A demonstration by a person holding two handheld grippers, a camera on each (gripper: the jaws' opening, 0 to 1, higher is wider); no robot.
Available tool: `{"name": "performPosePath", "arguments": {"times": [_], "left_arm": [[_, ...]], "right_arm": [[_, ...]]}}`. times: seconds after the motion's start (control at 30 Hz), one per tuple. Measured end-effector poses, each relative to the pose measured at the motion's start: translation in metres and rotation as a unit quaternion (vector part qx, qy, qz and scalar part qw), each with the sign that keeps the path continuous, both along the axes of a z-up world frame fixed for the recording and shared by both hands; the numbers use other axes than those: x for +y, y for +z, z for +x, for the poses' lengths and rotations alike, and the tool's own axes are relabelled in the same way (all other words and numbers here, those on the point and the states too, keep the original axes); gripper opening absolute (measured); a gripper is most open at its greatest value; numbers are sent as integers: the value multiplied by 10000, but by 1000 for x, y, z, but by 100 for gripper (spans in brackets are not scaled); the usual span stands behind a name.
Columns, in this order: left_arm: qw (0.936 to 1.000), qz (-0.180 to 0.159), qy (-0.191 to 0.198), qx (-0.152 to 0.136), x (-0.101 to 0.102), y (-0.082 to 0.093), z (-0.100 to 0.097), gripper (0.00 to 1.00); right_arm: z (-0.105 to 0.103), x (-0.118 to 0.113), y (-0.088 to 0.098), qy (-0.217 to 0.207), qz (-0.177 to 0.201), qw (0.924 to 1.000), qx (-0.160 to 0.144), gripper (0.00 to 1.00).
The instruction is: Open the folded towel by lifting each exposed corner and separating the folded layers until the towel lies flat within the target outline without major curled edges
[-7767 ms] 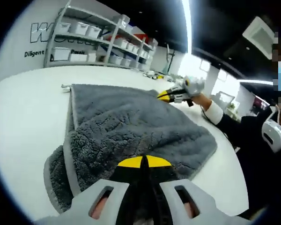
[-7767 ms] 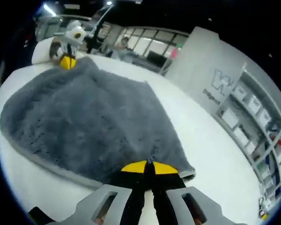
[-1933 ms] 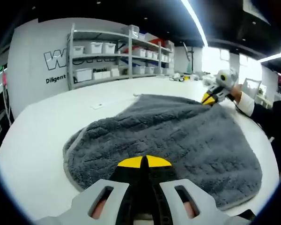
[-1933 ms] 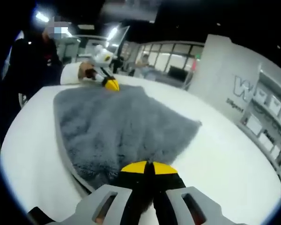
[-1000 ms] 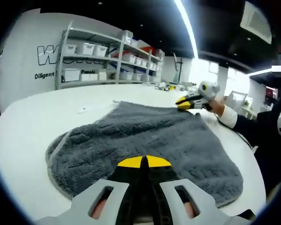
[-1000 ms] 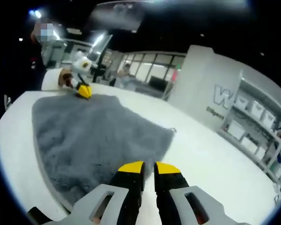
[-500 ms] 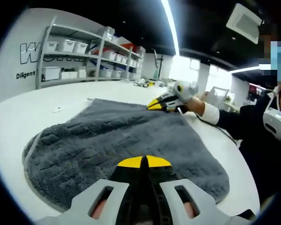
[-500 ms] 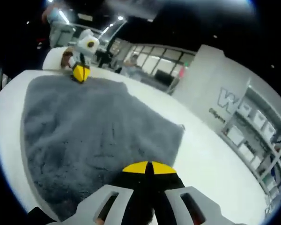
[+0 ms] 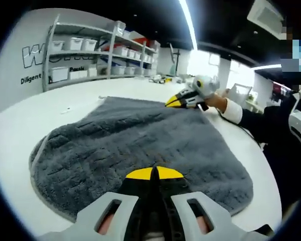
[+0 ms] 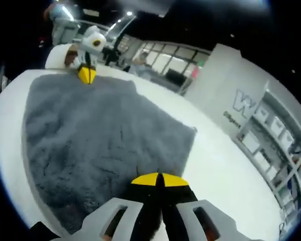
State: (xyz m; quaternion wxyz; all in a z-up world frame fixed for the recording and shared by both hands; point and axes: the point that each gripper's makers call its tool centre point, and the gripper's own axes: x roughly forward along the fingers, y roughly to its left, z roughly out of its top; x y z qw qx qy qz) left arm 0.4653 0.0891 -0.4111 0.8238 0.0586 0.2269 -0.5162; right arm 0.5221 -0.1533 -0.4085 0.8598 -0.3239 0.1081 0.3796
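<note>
- A grey towel is seen spread out on a white table, lying in a single open layer with its pile ruffled in places.
- In the left gripper view, the left tool is held low over the near edge of the towel; its yellow-tipped jaws are pressed together, and whether any cloth is pinched between them cannot be told.
- In the same view, the right tool is seen at the far side of the towel, carried by a hand in a white cuff and dark sleeve.
- In the right gripper view, the right tool is seen with its jaws brought together over the towel's near border; a grip on the cloth cannot be confirmed.
- The left tool is shown there at the opposite edge of the towel, tips pointing down onto the fabric.
- Shelving with white bins is set against the wall beyond the table.
- The towel's near edge in the left gripper view is rounded and slightly raised.
</note>
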Motion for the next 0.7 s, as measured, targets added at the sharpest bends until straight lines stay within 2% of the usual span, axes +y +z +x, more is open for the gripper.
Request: {"name": "performPosePath", "arguments": {"times": [0.7], "left_arm": [[9996, 130, 223, -150, 9, 0, 11, 0]], "right_arm": [[-40, 8, -4, 271, -31, 9988, 402, 0]]}}
